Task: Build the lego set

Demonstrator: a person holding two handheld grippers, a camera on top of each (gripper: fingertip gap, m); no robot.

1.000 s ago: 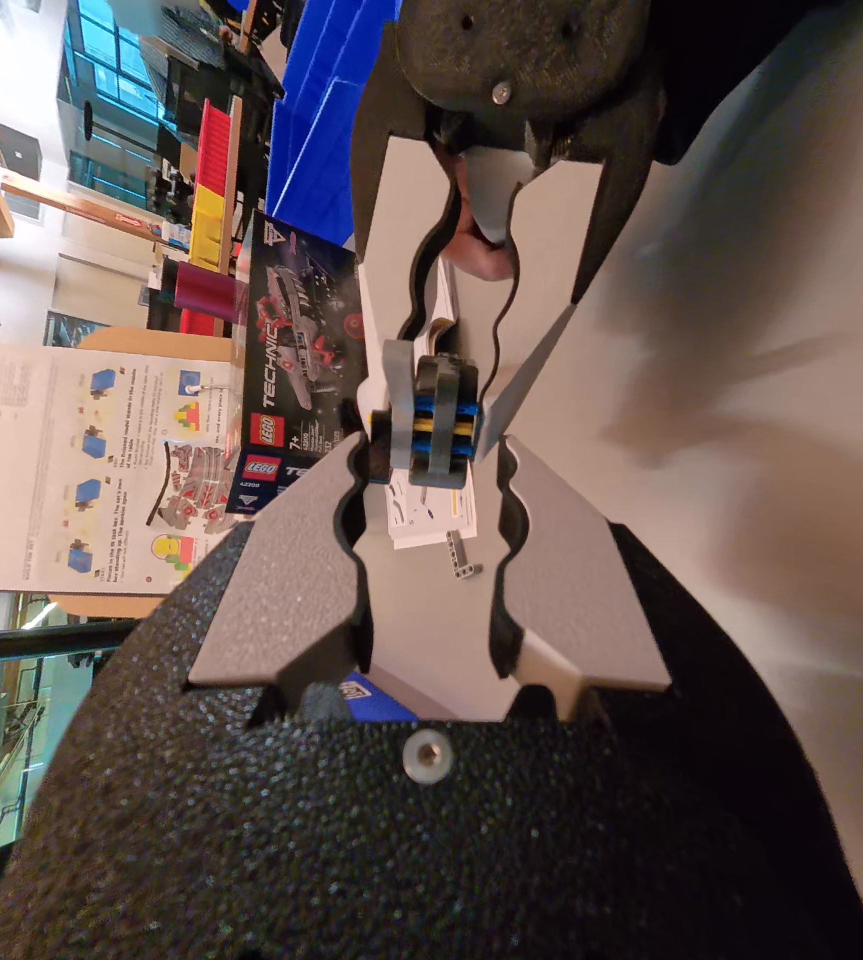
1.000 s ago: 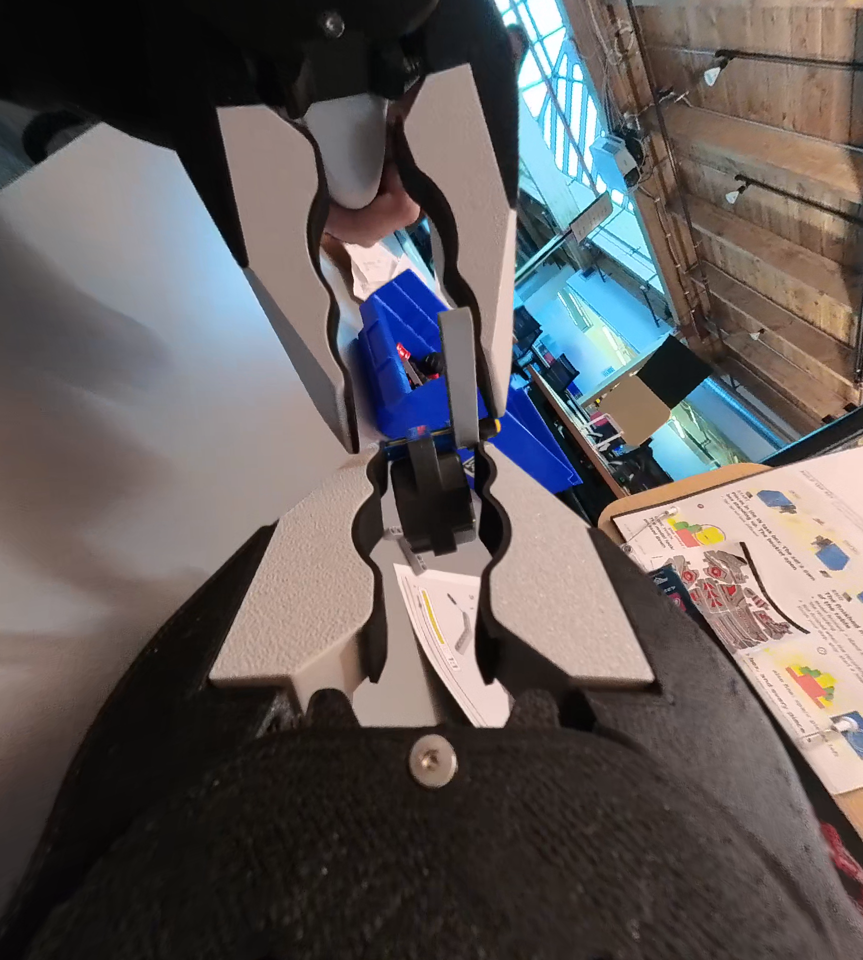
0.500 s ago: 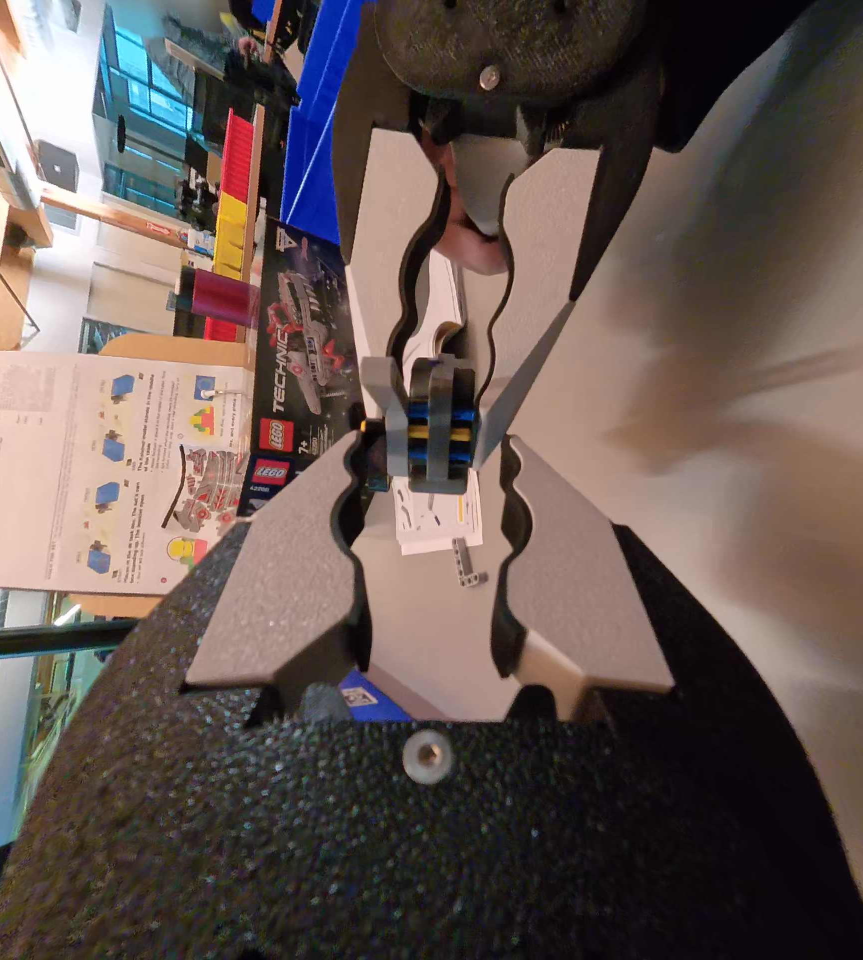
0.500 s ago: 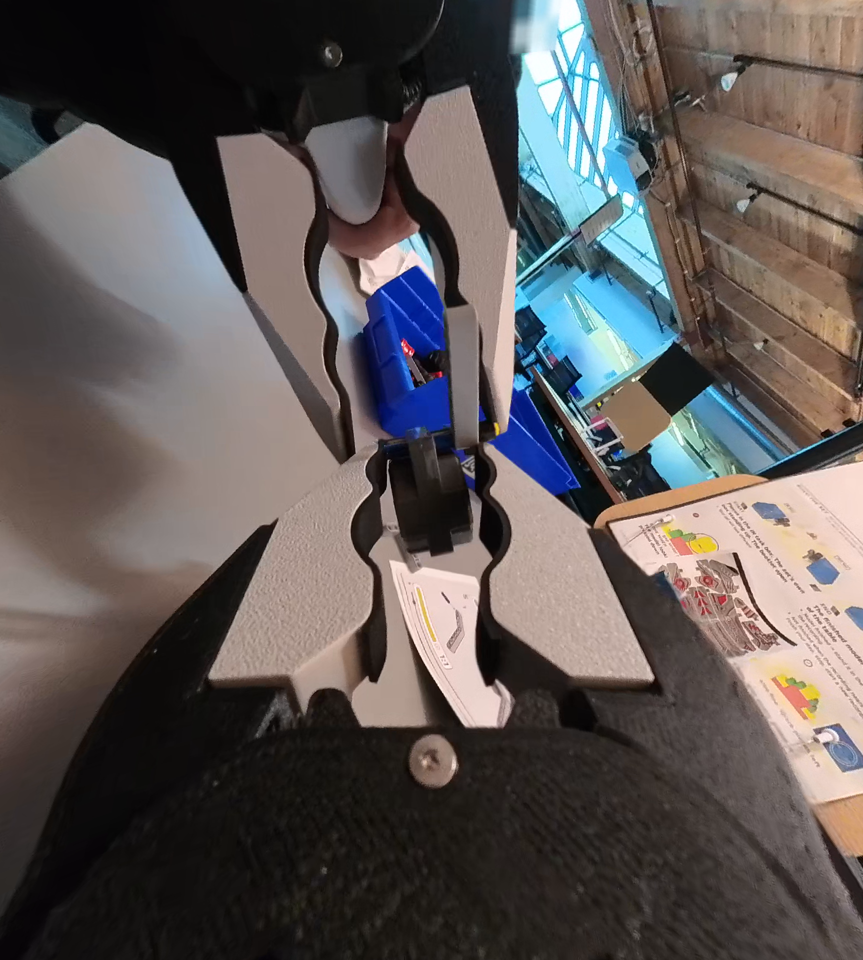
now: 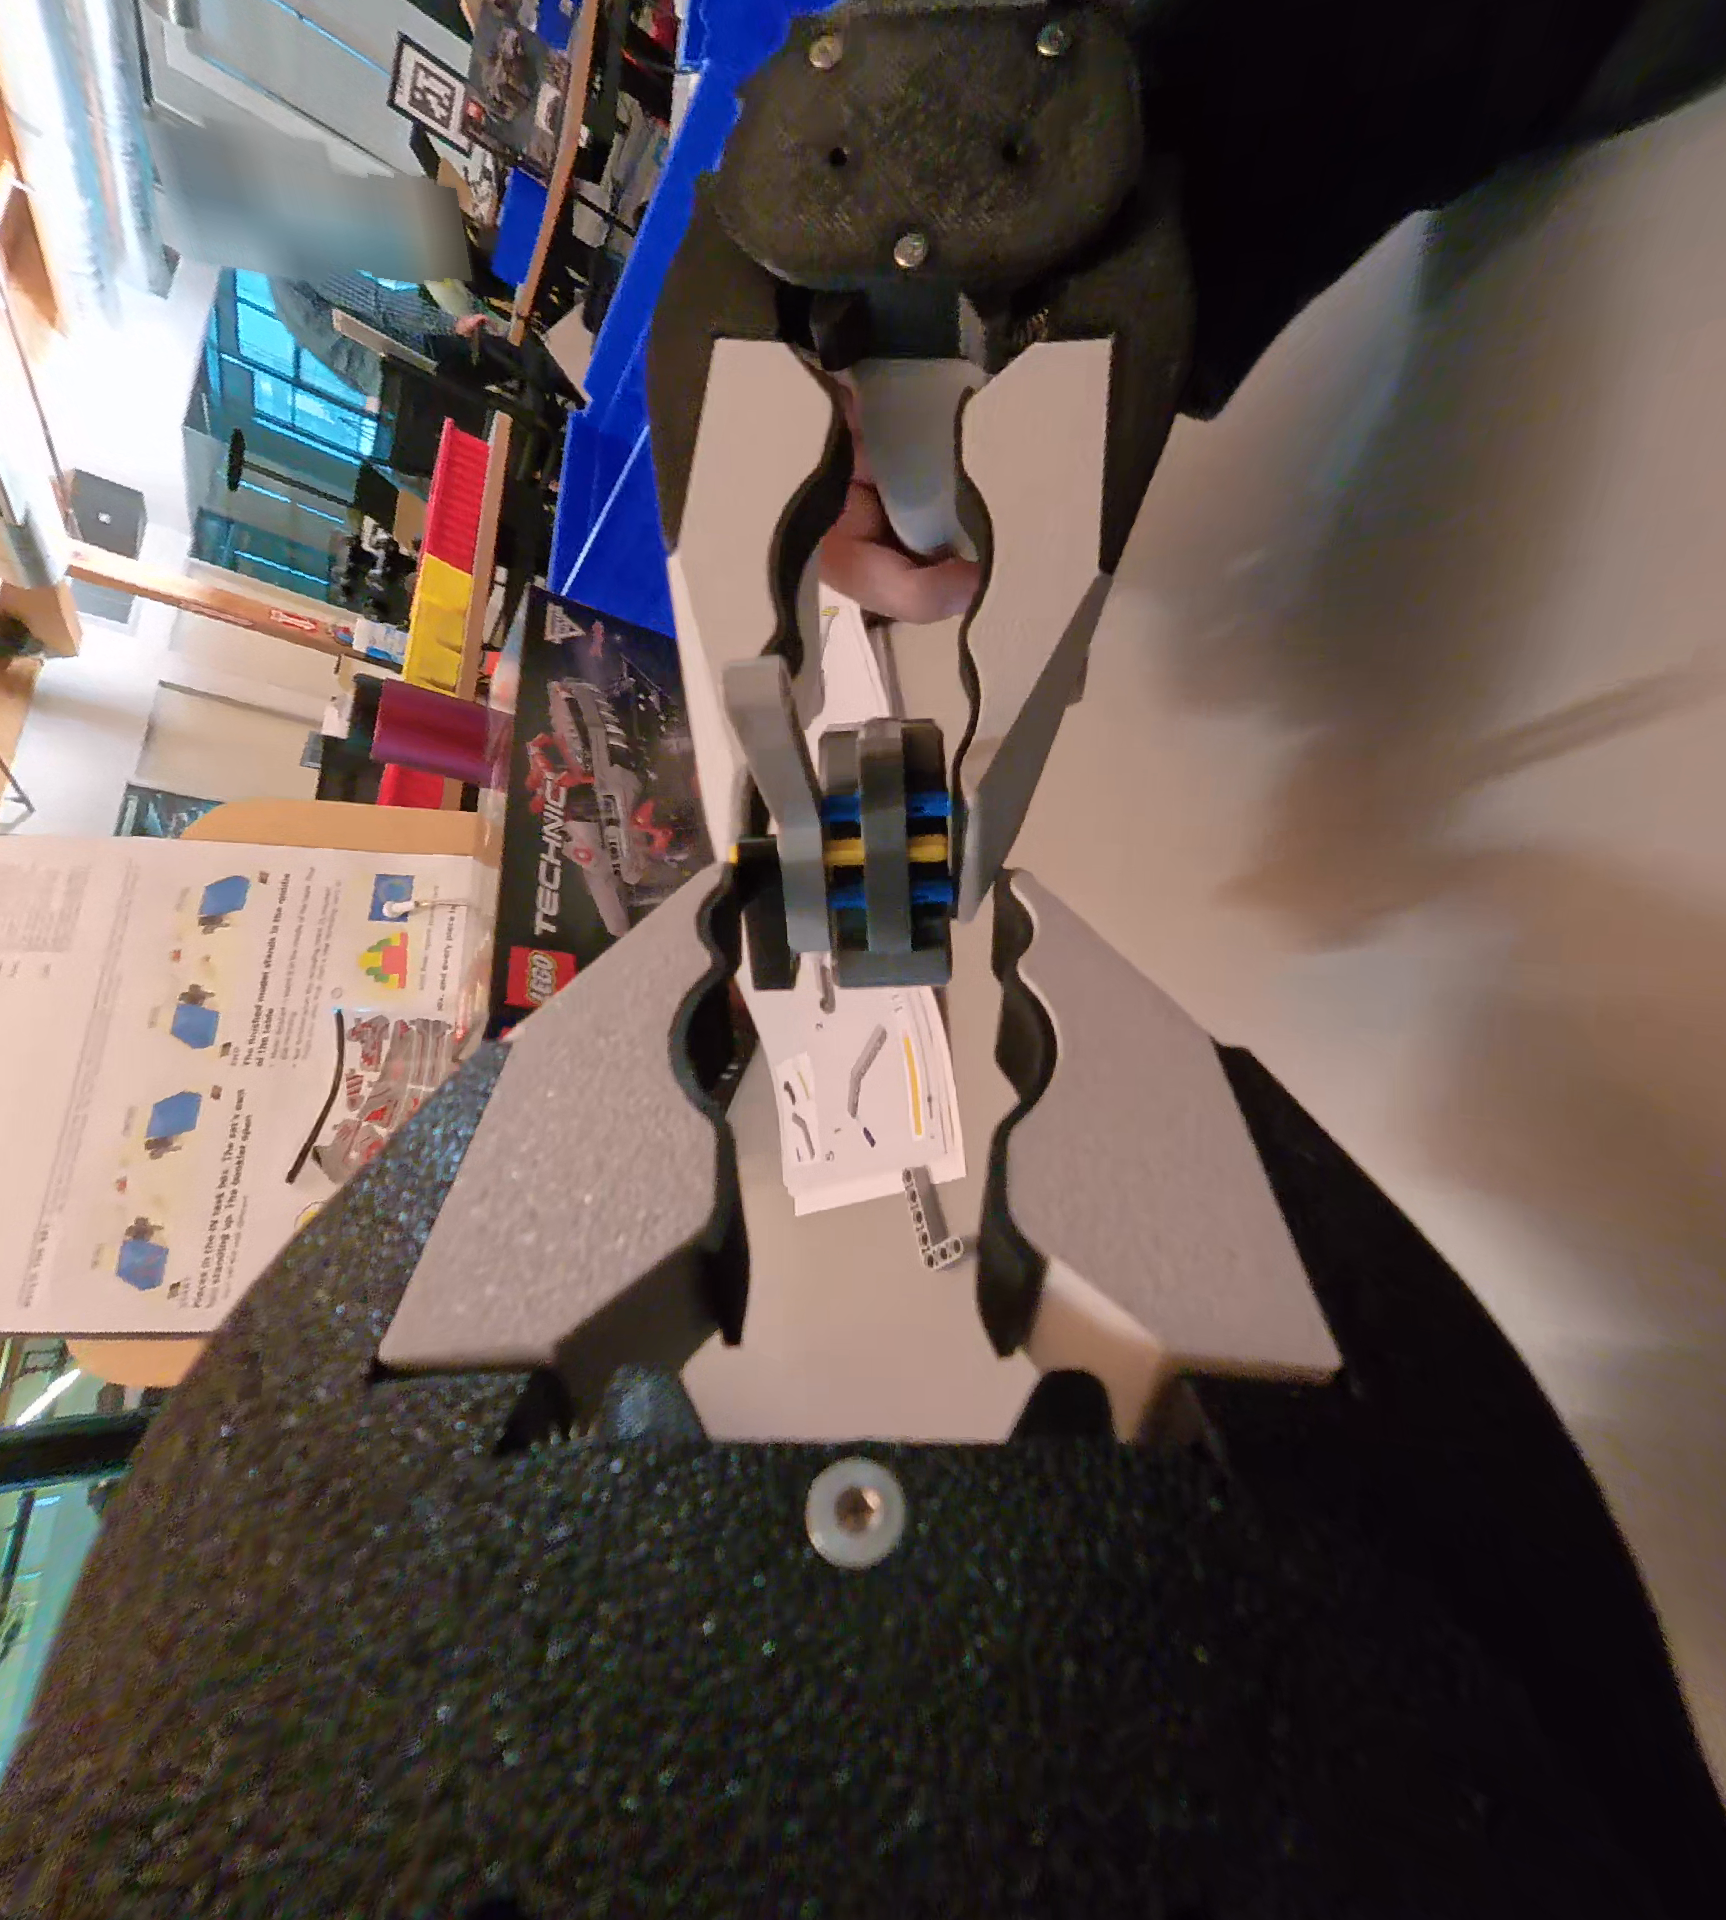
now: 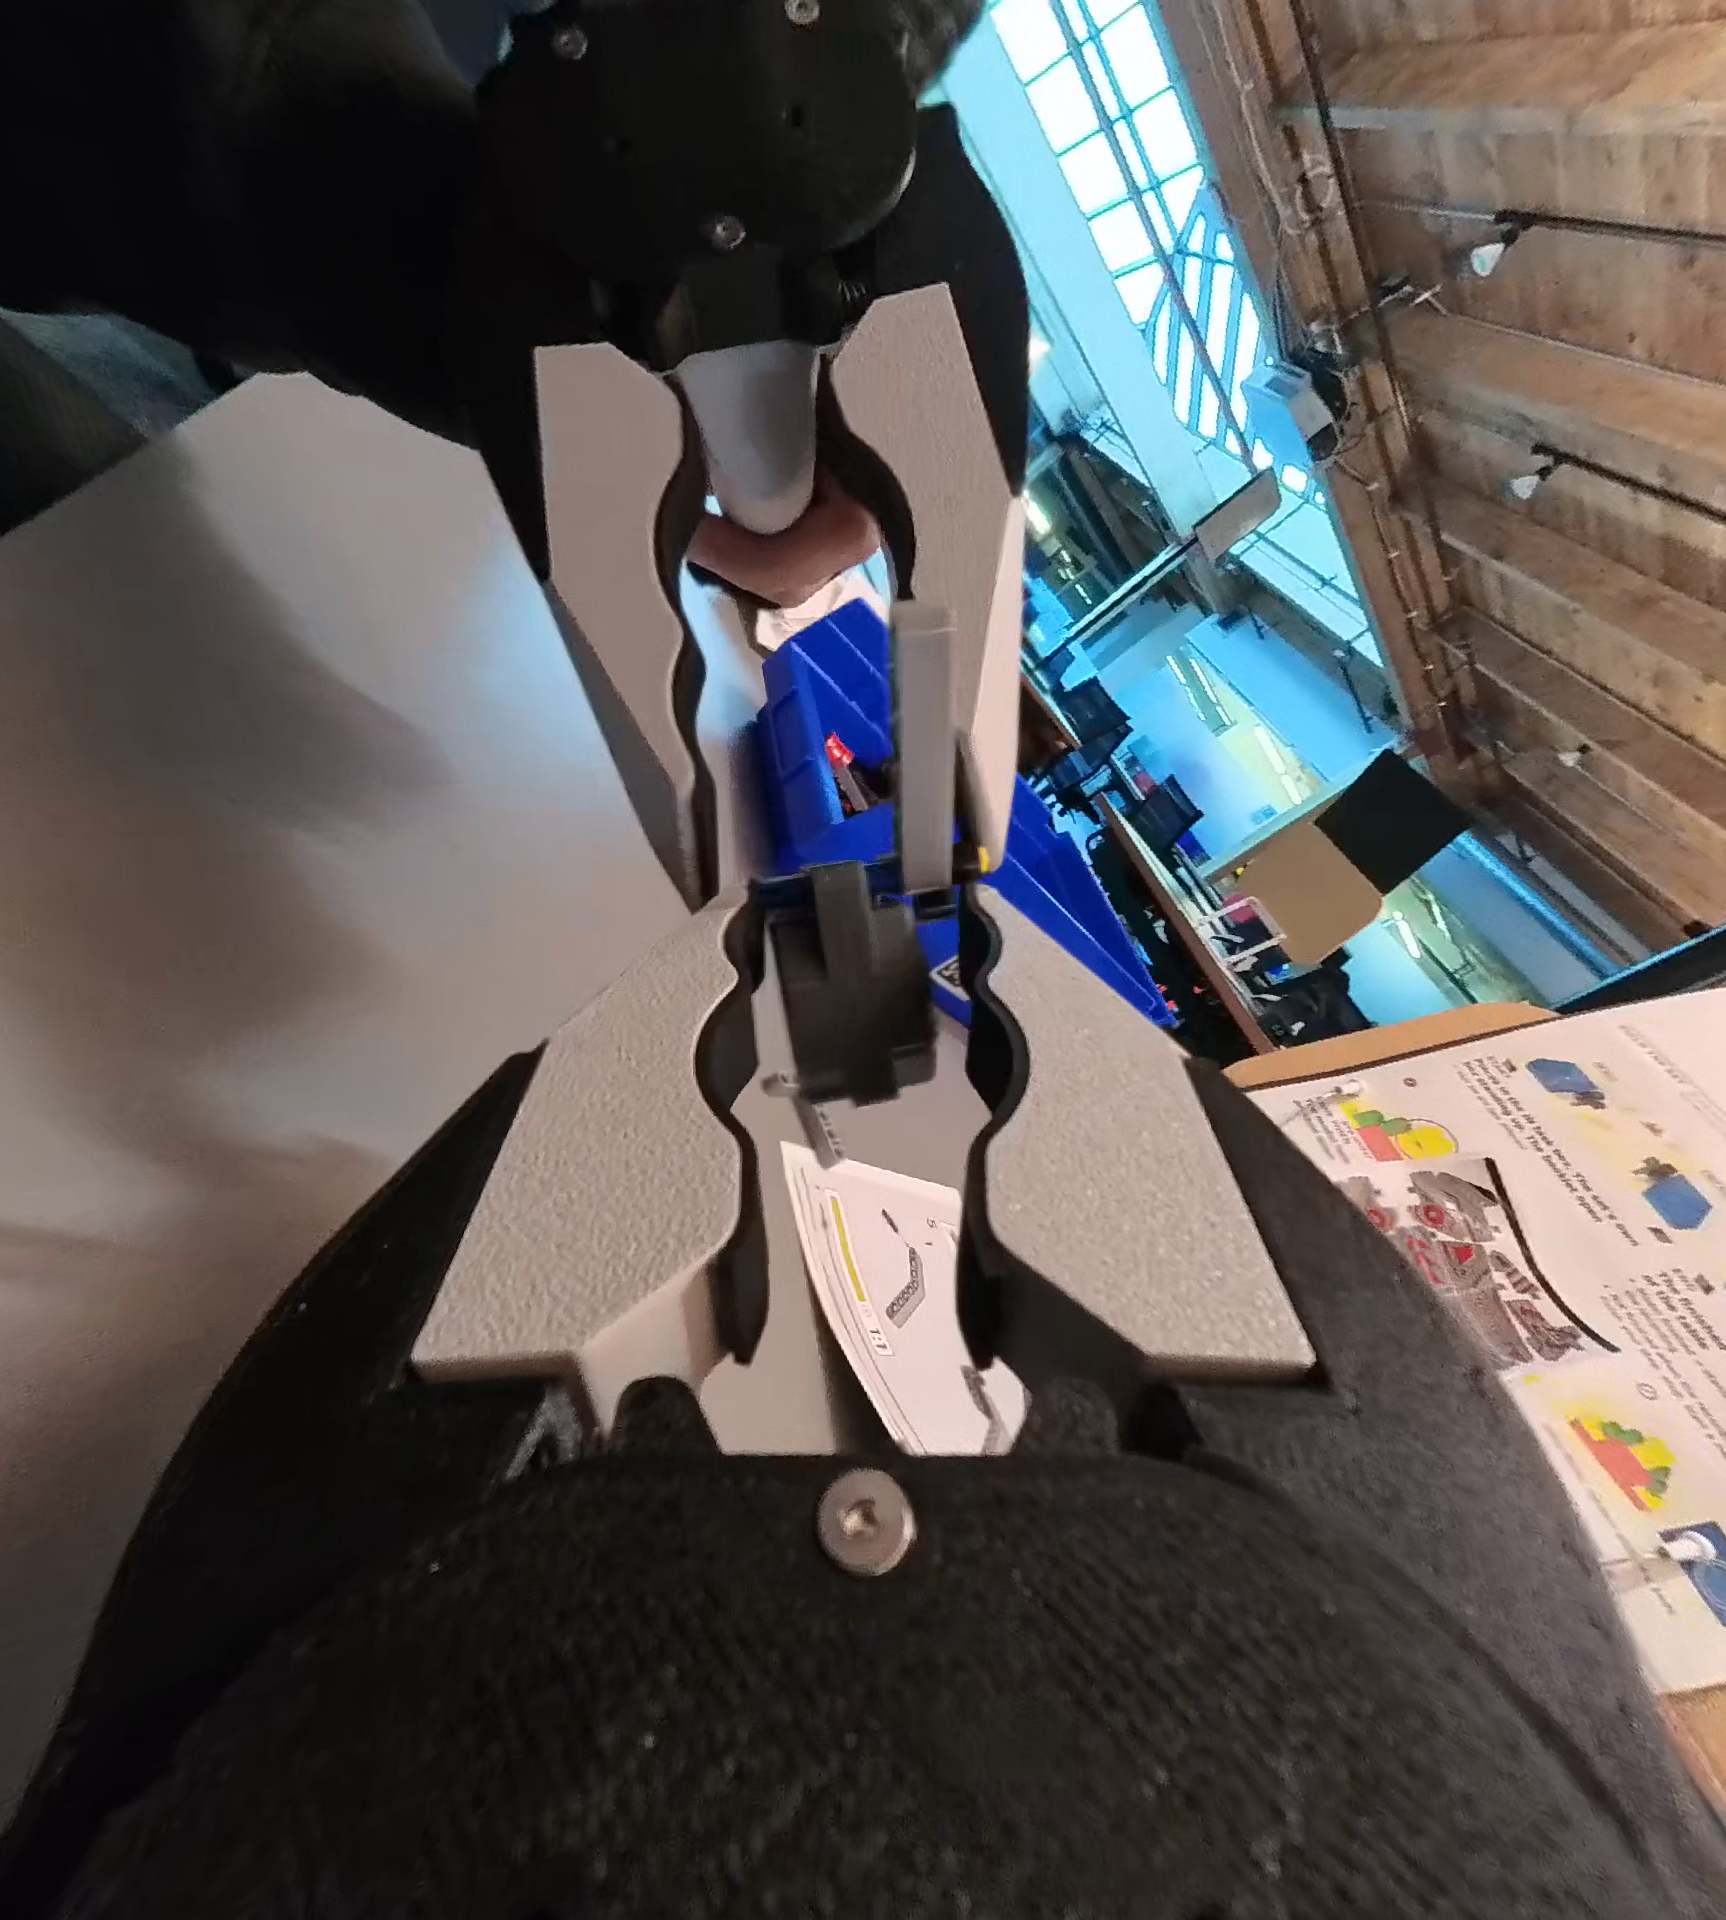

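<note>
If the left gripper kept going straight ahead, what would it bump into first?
Probably the lego assembly at its fingertips, held between both tools. Right behind it is the right gripper, pointing back at the left gripper. Depth is hard to judge.

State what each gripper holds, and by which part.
Both grip one small grey lego assembly with blue and yellow pins: left gripper at its lower end, right gripper at its upper.

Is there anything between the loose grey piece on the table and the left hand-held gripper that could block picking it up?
Yes. The left hand-held gripper is occupied: its tips meet the right hand-held gripper around the grey lego assembly. The loose grey piece lies uncovered beside the instruction sheet below.
</note>
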